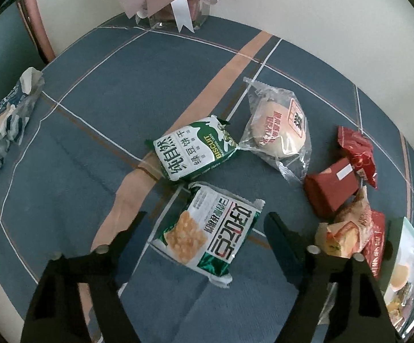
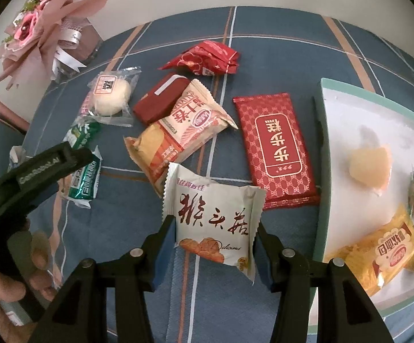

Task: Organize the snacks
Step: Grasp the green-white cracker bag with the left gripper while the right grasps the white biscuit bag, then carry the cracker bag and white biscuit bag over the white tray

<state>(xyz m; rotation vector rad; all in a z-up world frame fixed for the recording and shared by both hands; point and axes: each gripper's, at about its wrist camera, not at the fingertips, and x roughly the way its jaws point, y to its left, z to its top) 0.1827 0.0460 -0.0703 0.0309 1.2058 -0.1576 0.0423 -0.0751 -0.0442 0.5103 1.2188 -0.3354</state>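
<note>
My left gripper points down at the blue checked tablecloth, jaws apart. A white and green corn snack packet lies between its fingers, with a gap still showing on the left side. My right gripper is shut on a white packet with red characters, which its two fingers pinch by the sides. In the right wrist view the left gripper's black body crosses the corn packet. A white tray with a teal rim stands to the right and holds a pale pastry and a yellow bread packet.
Loose on the cloth lie a green biscuit packet, a clear-wrapped bun, a dark red box, a crumpled red packet, a peach packet and a flat red packet. A pink bouquet stands at the back. A blue-white wrapper lies far left.
</note>
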